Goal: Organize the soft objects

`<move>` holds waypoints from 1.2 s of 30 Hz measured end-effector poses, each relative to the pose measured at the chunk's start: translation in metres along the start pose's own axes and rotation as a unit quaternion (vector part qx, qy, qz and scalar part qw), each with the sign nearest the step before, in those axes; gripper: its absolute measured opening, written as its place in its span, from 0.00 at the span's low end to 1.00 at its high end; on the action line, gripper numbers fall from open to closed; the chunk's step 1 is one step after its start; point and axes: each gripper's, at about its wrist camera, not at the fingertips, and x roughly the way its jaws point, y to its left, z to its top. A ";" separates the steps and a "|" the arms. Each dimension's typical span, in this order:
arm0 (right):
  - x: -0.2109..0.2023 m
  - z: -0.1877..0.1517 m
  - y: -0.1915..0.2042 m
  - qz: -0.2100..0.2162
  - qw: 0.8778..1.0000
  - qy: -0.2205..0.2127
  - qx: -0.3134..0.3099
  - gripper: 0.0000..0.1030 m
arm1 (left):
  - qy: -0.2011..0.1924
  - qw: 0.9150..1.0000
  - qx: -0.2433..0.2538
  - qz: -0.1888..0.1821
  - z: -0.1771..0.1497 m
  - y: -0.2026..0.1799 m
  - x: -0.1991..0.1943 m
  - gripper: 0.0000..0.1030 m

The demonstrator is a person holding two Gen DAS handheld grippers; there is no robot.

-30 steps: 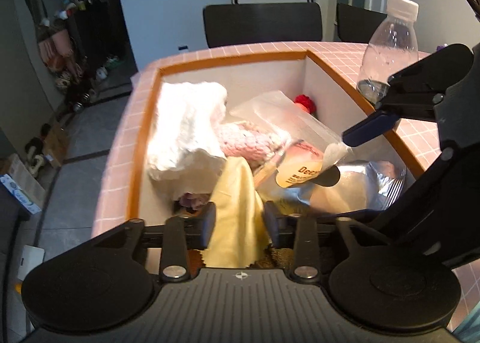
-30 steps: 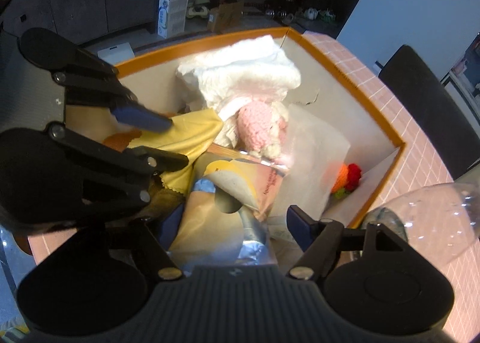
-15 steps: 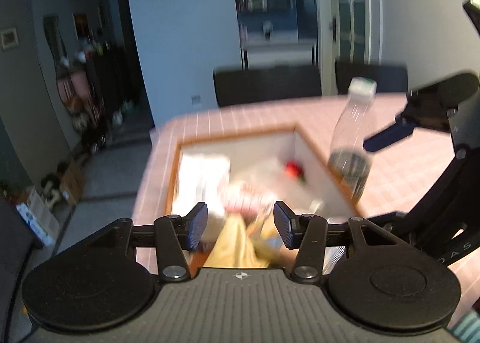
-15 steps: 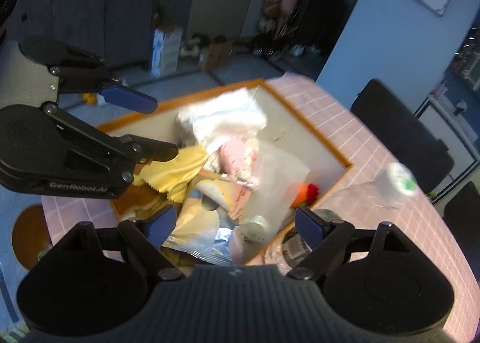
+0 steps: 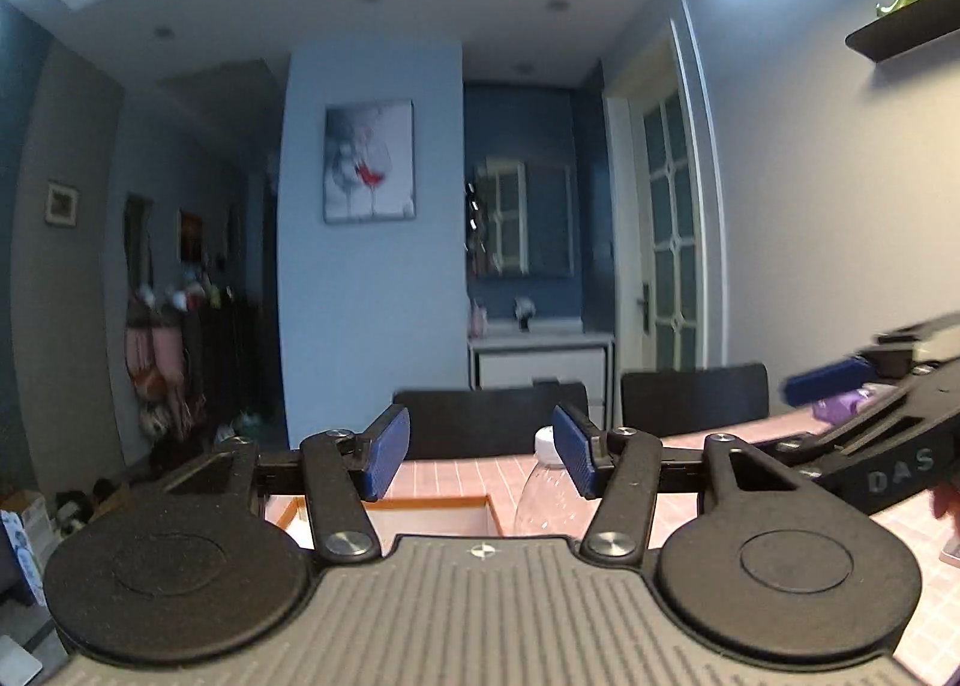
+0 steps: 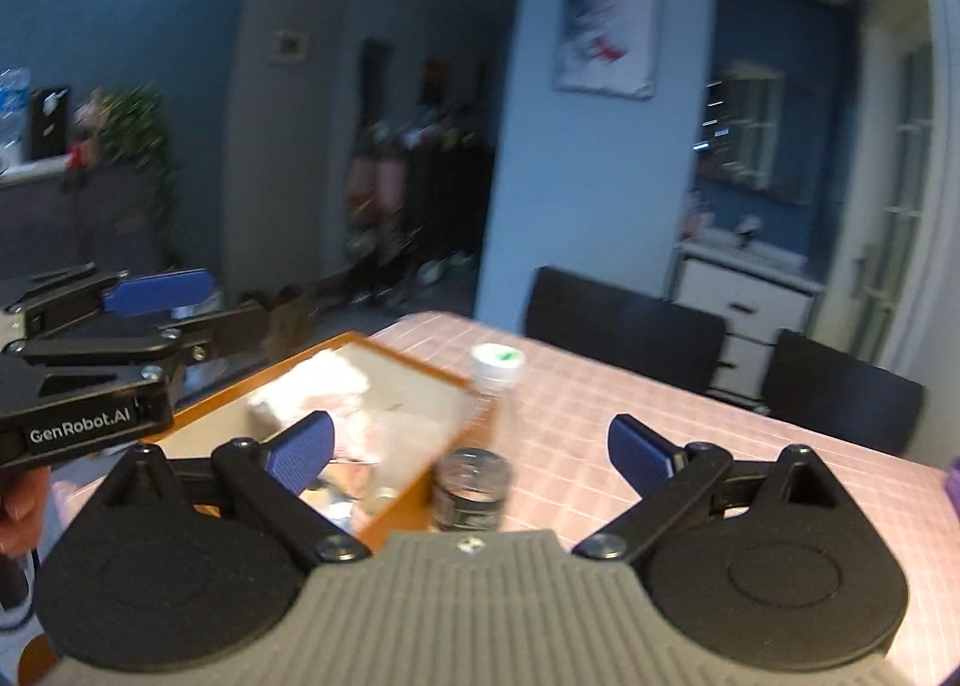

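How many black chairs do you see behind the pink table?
2. One black chair stands behind the table's far edge, past the plastic bottle. The other chair is to its right, near the white door. More may be hidden outside the view.

Pink checked tablecloth-covered table. Directly on it: orange-rimmed open box, clear plastic bottle with white cap upright just beside box.

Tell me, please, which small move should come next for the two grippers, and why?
Probably pull both back and stop. The left hand-held gripper and right hand-held gripper are opening with nothing between them, and the soft white cloth lies inside the orange-rimmed box beside the clear plastic bottle.
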 end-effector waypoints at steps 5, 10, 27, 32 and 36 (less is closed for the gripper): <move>-0.026 -0.033 -0.001 -0.047 0.998 -0.043 0.019 0.97 | 0.005 0.999 0.010 0.036 -0.016 -0.022 -0.005 0.63; -0.036 -0.067 -0.006 -0.061 0.993 -0.047 0.093 0.97 | 0.023 0.998 0.011 0.056 -0.033 -0.036 -0.012 0.63; -0.025 -0.132 0.000 -0.102 0.983 0.050 0.142 0.97 | 0.181 0.980 -0.057 0.065 -0.064 -0.035 -0.020 0.85; -0.023 -0.141 0.004 -0.092 0.985 0.065 0.133 0.97 | 0.190 0.977 -0.054 0.082 -0.075 -0.040 -0.022 0.86; -0.023 -0.141 0.004 -0.097 0.985 0.063 0.126 0.97 | 0.195 0.975 -0.053 0.092 -0.080 -0.046 -0.023 0.86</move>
